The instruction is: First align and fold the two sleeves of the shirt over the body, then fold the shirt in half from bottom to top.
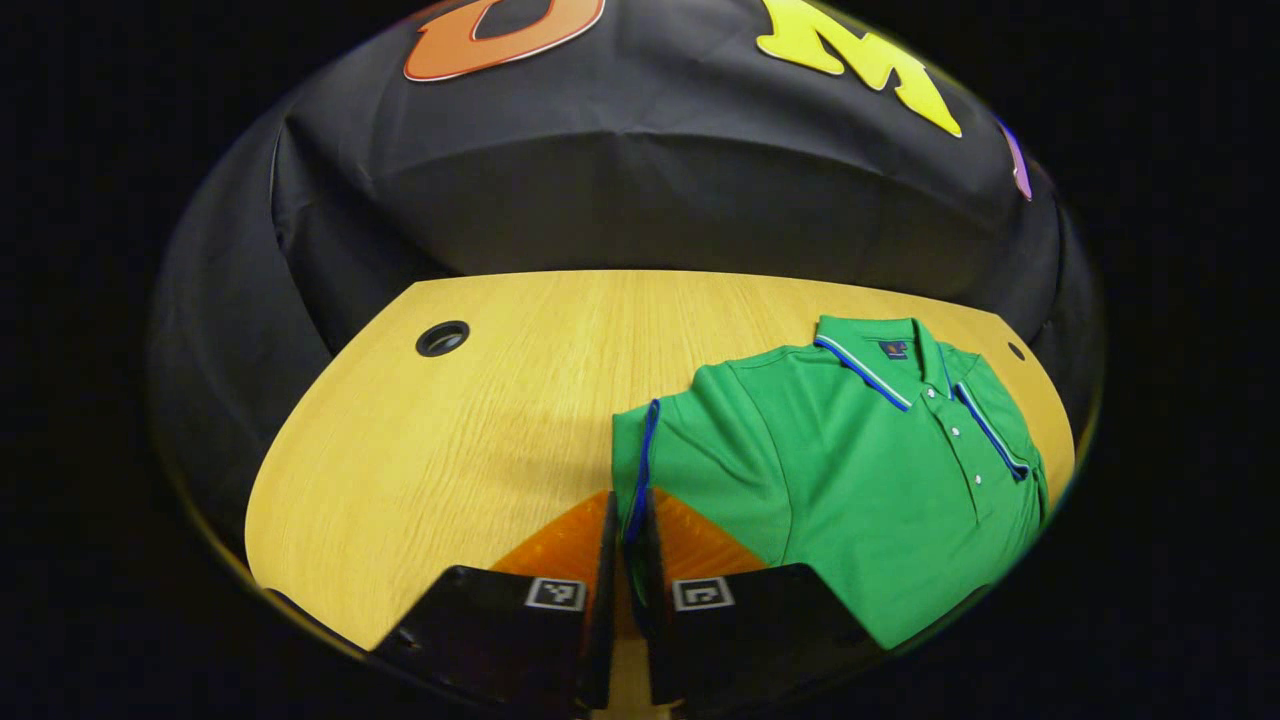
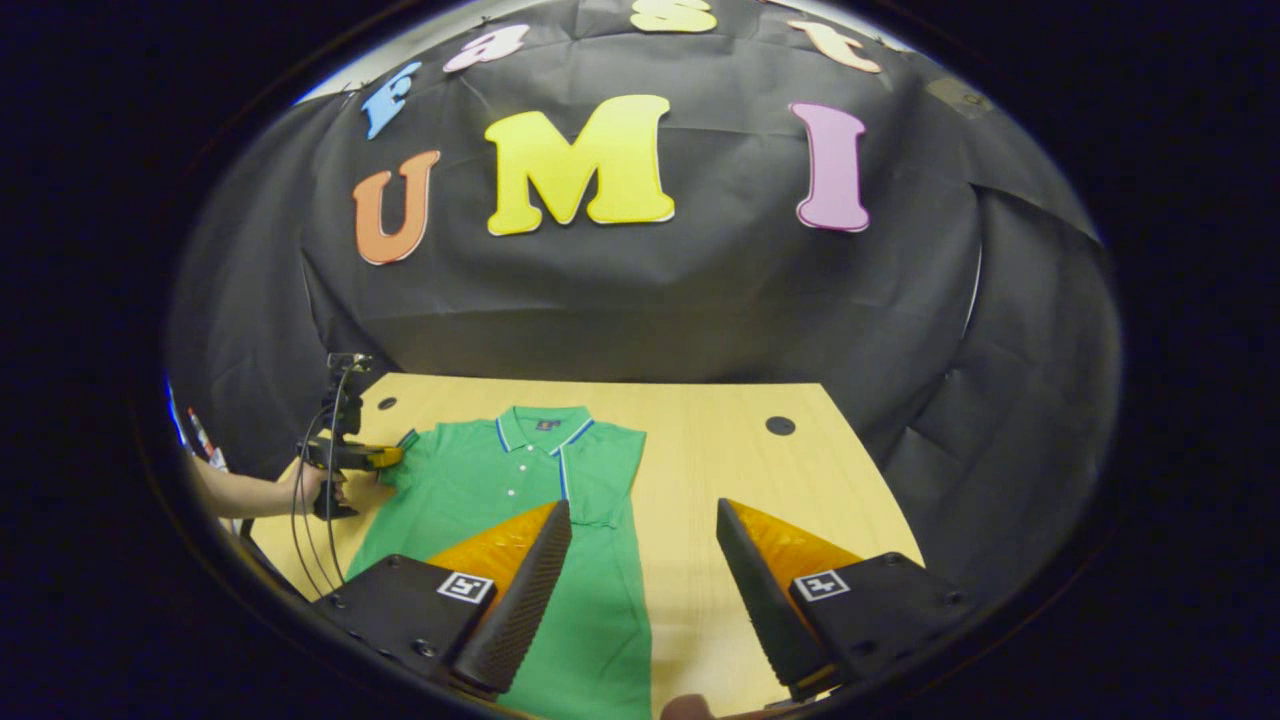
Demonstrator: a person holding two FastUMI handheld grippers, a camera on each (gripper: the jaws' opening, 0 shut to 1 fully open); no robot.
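The green polo shirt [image 2: 520, 480] lay face up on the wooden surface [image 2: 720, 440], with its collar [image 2: 545, 422] turned toward the black cloth wall and its hem toward the near edge, so that the last fold from bottom to top could be made away from the person. In the right gripper view the shirt's side nearer the right gripper looked straight and narrow, with no sleeve standing out; it was judged that this sleeve was already laid over the body. The other sleeve [image 1: 660, 450], with its blue-trimmed cuff [image 1: 643, 470], was seen in the left gripper view standing up between the fingers of the left gripper [image 1: 625, 545]. The jaws there were closed almost fully, with the cuff edge pinched between them; the sleeve was held by its end, probably so that it could be carried across the chest and lined up with the first one. In the right gripper view the same gripper [image 2: 375, 457] was seen at the sleeve, held by a hand [image 2: 325, 488] with cables hanging below. The right gripper [image 2: 640, 560] was kept above the lower part of the shirt, its jaws set wide apart and holding nothing; one finger was over the cloth and the other over bare wood. It was judged to be waiting, perhaps ready to steady the body.
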